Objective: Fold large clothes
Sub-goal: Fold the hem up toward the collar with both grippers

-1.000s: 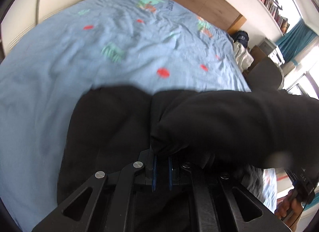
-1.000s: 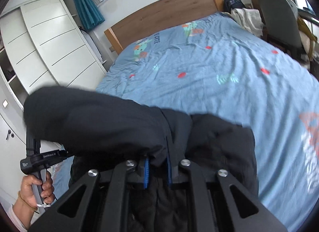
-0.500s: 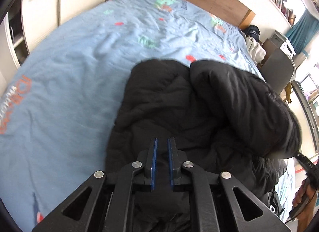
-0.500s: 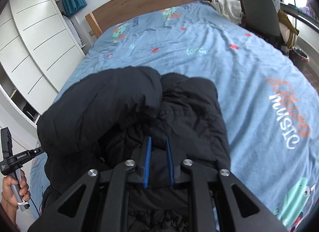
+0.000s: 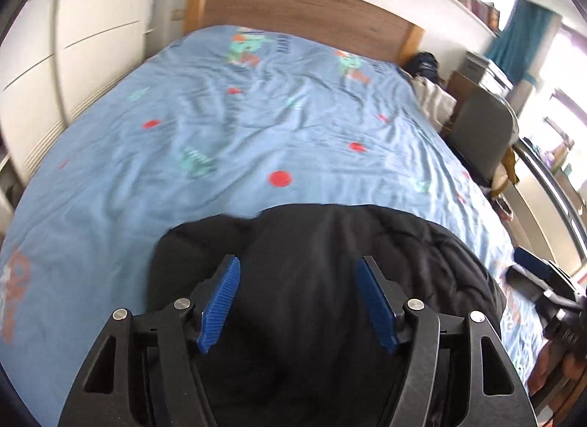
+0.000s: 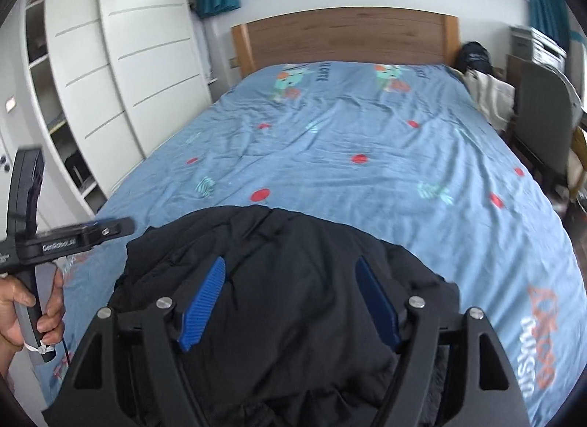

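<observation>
Garment: black padded jacket (image 6: pixel 293 298), bunched at lower centre of frame on light blue printed bedsheet (image 6: pixel 367 155).
Left gripper (image 5: pixel 299 302): jaws opening, nothing gripped.
Right gripper (image 6: pixel 291 302): jaws opening, nothing gripped.
Risk: puffy fill likely springs back, undoing the fold.

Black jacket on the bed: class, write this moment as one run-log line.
black jacket: bunched on blue bedspread | left gripper: opening, nothing gripped | right gripper: opening, nothing gripped | fold: unfinished
</observation>
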The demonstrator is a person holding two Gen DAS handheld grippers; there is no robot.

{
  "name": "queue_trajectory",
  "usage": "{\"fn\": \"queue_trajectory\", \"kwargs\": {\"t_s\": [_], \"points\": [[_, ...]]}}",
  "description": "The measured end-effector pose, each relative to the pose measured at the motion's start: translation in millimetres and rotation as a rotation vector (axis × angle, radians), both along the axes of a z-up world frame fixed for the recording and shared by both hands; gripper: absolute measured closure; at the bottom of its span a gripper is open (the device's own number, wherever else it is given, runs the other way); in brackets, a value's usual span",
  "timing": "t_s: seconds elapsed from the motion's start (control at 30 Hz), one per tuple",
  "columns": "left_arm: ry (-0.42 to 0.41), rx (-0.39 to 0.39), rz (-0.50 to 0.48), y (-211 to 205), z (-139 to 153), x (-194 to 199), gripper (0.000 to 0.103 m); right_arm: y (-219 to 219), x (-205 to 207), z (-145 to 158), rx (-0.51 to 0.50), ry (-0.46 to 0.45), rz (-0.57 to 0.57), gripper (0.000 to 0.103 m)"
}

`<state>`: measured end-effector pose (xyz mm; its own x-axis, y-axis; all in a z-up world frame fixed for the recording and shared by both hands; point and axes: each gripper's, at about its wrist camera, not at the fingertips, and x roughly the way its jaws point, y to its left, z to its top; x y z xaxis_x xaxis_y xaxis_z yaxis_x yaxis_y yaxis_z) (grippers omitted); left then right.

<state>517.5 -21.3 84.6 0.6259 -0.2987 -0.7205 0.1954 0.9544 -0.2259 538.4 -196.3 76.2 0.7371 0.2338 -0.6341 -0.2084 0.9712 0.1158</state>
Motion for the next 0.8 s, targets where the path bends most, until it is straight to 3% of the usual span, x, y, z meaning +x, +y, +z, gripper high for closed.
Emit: {"fn": "queue_trajectory", "kwargs": {"t_s": [0.1, 0.27, 0.37, 0.57, 0.8], "points": [[0.013, 0.018, -0.037, -21.5, -21.4, 5.0, 0.036, 8.4, 7.4, -29.4, -0.032, 0.027, 0.034, 0.030], [0.076, 0.056, -0.054, -31.1, -98.9, -7.7, 0.035, -0.9, 3.4, -102.6, -0.069, 0.107, 0.040, 0.029], [0.091, 0.062, -0.056, -32.4, -123.3, -11.9, 0.035, -4.0, -0.7, -126.8, -0.067, 0.112, 0.045, 0.029], [0.122, 0.149, -0.059, -42.2, -115.2, -11.7, 0.035, 3.0, -1.7, -123.5, -0.134, 0.152, 0.036, 0.029], [0.033, 0.080, -0.090, -36.3, -68.9, -60.8, 0.035, -8.8, -38.4, -82.9, -0.102, 0.086, 0.067, 0.029]]}}
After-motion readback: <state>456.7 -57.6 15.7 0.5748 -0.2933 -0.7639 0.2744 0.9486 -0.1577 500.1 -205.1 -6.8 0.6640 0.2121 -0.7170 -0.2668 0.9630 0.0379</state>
